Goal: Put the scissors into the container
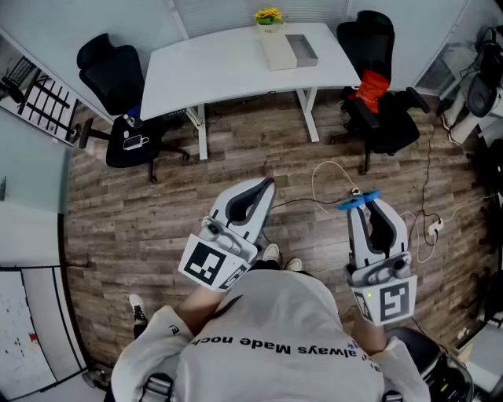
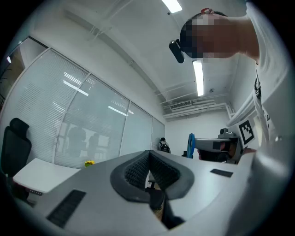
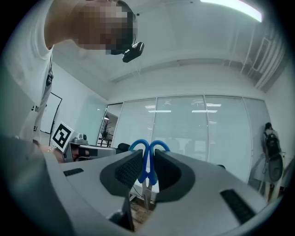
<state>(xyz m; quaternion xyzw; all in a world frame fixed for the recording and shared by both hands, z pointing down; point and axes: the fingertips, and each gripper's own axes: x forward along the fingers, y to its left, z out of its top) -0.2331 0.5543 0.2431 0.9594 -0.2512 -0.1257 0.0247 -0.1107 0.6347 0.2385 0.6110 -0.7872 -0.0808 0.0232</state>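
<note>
Head view is looking down on a wood floor (image 1: 196,196), with the white desk (image 1: 228,67) standing at its far side and a black chair (image 1: 118,78) sitting at each end of the desk. Short of the desk and well apart from it, the person (image 1: 267,338) is holding both grippers over the floor. The left gripper (image 1: 266,187) is showing its jaws pressed together with nothing between them (its own view is showing the same). The right gripper (image 1: 366,202) is pinching the scissors (image 1: 357,201), their blue handles jutting past the fingertips and the blades pointing back. The container (image 1: 301,49) is resting on the desk's far part, near yellow flowers (image 1: 268,15).
</note>
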